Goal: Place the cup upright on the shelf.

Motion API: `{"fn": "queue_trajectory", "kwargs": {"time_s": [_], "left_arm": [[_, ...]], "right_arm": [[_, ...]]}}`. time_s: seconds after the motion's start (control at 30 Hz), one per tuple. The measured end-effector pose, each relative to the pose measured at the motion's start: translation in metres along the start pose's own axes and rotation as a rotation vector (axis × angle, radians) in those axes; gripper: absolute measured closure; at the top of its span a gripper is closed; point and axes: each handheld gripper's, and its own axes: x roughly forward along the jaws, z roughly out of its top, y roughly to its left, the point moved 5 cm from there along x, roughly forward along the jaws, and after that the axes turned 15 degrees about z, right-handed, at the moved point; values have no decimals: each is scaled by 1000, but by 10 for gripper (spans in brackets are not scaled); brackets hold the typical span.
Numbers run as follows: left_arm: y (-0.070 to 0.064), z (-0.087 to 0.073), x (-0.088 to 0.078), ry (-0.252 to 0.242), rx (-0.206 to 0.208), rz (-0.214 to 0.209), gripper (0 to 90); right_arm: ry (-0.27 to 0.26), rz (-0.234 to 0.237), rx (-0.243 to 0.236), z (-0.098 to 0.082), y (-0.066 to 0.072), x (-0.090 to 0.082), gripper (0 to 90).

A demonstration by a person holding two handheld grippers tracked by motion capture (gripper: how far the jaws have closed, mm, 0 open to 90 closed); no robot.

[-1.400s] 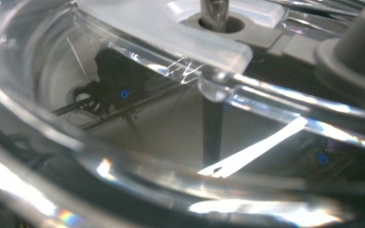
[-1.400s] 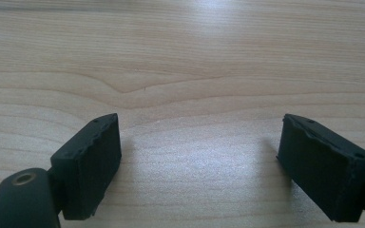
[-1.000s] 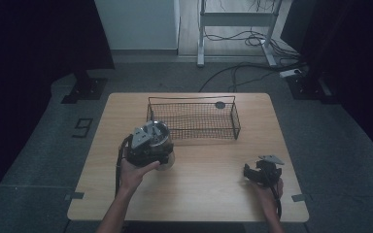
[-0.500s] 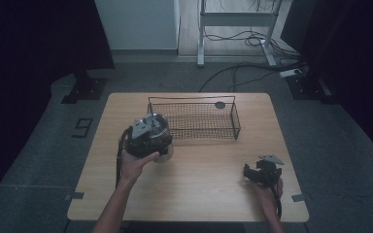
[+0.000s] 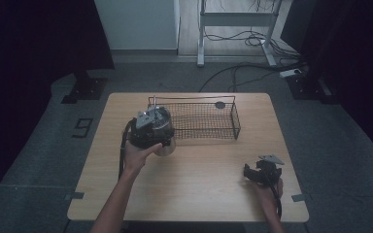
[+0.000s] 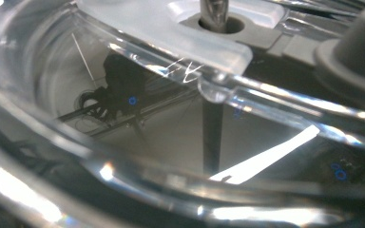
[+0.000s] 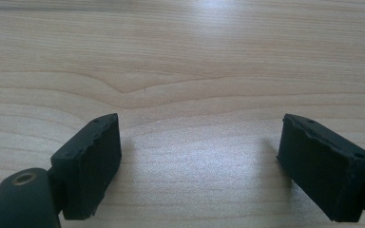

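Observation:
My left gripper [image 5: 151,130] carries a clear round container [image 5: 166,146] above the table, just off the left end of the black wire basket [image 5: 209,137]. In the left gripper view the clear container [image 6: 123,156] sits right against the lens, showing a pale lid and a grey knob, and it hides the jaws. My right gripper [image 5: 247,173] rests low at the front right of the wooden table [image 5: 199,194]. In the right gripper view, the right gripper [image 7: 199,161] has its black jaws wide apart, with bare wood between them.
A small dark round thing [image 5: 220,105] lies at the back right of the basket. The floor around the table holds cables, a metal frame and dark stands.
My left hand has carried the container away from the front edge and closer to the basket's left end. The right gripper has kept still.

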Motion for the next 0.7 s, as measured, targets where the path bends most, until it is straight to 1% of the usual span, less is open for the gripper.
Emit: {"fn": "queue_trajectory", "kwargs": {"time_s": [0.1, 0.23, 0.4, 0.43, 0.5, 0.7], "left_arm": [[1, 3, 0, 3, -8, -11, 40], [1, 9, 0, -2, -6, -4, 40], [1, 20, 0, -13, -13, -21, 40], [1, 22, 1, -14, -20, -23, 40], [2, 25, 3, -7, -22, -28, 40], [4, 35, 12, -16, -23, -9, 40]], "right_arm": [[0, 0, 0, 0, 0, 0, 141], [2, 0, 0, 0, 0, 0, 141], [3, 0, -2, 0, 0, 0, 141], [0, -1, -1, 0, 0, 0, 141], [1, -1, -1, 0, 0, 0, 141], [1, -1, -1, 0, 0, 0, 141]]}}
